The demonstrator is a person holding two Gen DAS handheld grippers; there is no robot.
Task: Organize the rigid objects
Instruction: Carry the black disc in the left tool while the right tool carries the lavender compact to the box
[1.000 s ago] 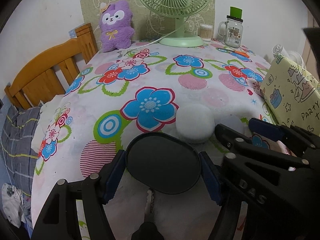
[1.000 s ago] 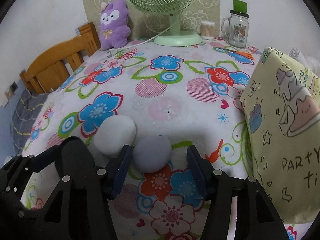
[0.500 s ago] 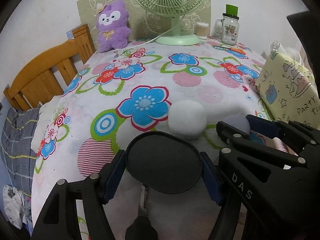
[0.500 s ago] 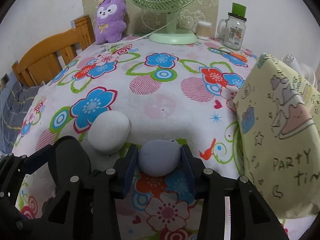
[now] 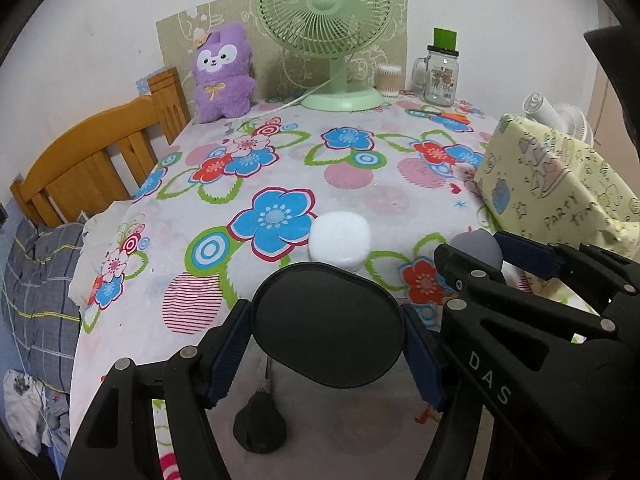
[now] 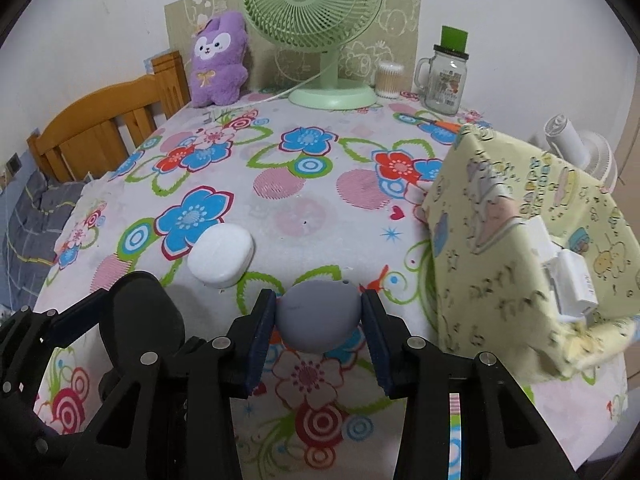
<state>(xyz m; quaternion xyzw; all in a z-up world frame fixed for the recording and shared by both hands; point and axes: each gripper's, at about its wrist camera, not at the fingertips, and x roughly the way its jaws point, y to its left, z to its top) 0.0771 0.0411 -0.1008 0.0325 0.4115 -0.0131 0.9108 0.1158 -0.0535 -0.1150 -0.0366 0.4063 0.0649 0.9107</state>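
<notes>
My left gripper (image 5: 326, 334) is shut on a black oval case (image 5: 326, 330) and holds it above the near edge of the flowered table (image 5: 280, 168). My right gripper (image 6: 319, 320) is shut on a grey rounded case (image 6: 318, 316), lifted off the cloth; it also shows in the left wrist view (image 5: 478, 250). A white rounded case (image 6: 222, 256) lies on the cloth to the left of the grey one, and just beyond the black case in the left wrist view (image 5: 340, 242). The black case shows at lower left in the right wrist view (image 6: 140, 320).
A yellow patterned bag (image 6: 520, 248) stands at the right, with a small white box (image 6: 572, 284) against it. At the back stand a green fan (image 6: 320, 20), a purple plush toy (image 6: 218, 64), a glass jar mug (image 6: 446, 80) and a swab tub (image 6: 390, 80). A wooden chair (image 5: 92, 160) is at left.
My right gripper closed on the grey case and lifted it off the cloth. My left gripper kept hold of the black case and rose and drew back a little.
</notes>
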